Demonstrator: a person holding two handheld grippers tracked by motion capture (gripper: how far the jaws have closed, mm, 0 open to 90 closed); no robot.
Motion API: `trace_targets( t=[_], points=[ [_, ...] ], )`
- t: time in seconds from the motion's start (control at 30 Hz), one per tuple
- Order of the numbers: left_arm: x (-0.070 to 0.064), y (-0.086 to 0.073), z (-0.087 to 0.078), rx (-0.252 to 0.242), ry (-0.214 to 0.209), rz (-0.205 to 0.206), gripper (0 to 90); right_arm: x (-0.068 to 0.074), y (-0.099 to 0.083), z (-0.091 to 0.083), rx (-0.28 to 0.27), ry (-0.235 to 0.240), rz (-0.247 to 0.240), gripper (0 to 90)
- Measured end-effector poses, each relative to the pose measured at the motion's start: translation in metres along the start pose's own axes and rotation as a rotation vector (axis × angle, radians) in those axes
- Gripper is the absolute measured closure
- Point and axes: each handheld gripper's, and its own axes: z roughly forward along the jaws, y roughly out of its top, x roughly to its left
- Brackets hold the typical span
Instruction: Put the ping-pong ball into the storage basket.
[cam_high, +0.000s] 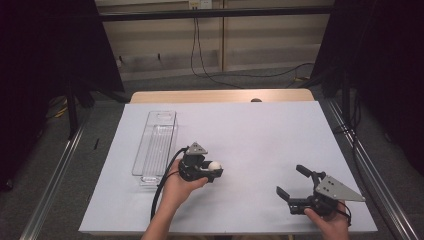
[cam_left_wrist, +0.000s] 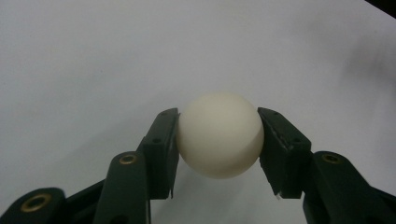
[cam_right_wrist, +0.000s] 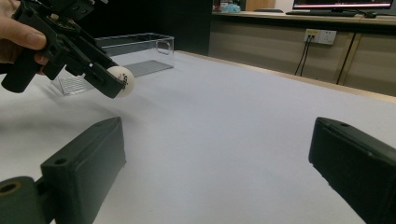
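From above, the left hand-held gripper (cam_high: 214, 169) pinches a white ball (cam_high: 214, 165) beside the clear bin (cam_high: 156, 145) on the table (cam_high: 260, 130); its own view shows both jaws pressing the ball (cam_left_wrist: 219, 134); the right hand-held gripper (cam_right_wrist: 215, 163) stands spread.

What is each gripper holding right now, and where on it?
The left gripper clamps the white ball across its middle, one jaw on each side. The right gripper is open, holding nothing.

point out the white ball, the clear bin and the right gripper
white ball (cam_left_wrist: 219, 134), left gripper view, middle of its front
clear bin (cam_high: 141, 150), high view, left wall
right gripper (cam_high: 292, 181), high view, gap between its open jaws
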Motion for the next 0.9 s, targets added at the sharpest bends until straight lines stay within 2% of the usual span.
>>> trace_targets(
  t=[0.23, 0.27, 0.37, 0.6, 0.67, 0.9],
  points=[
    [0.001, 0.001, 0.000, 0.005, -0.001, -0.008, 51.1, 0.000, 0.000, 0.000, -0.006, -0.005, 0.012, 3.3],
    [0.002, 0.000, 0.001, -0.004, -0.013, -0.012, 51.1, 0.000, 0.000, 0.000, -0.007, -0.006, 0.012, 3.3],
    [0.002, 0.000, -0.001, 0.002, 0.000, -0.015, 51.1, 0.000, 0.000, 0.000, -0.003, 0.002, -0.001, 3.3],
    [0.006, 0.001, -0.007, -0.021, -0.013, -0.040, 51.1, 0.000, 0.000, 0.000, -0.001, 0.002, -0.003, 3.3],
    [0.006, 0.001, -0.009, -0.014, 0.004, -0.038, 51.1, 0.000, 0.000, 0.000, -0.001, 0.000, 0.006, 3.3],
    [0.007, 0.004, -0.014, -0.023, 0.011, -0.044, 51.1, 0.000, 0.000, 0.000, 0.001, 0.002, 0.000, 3.3]
  ],
)
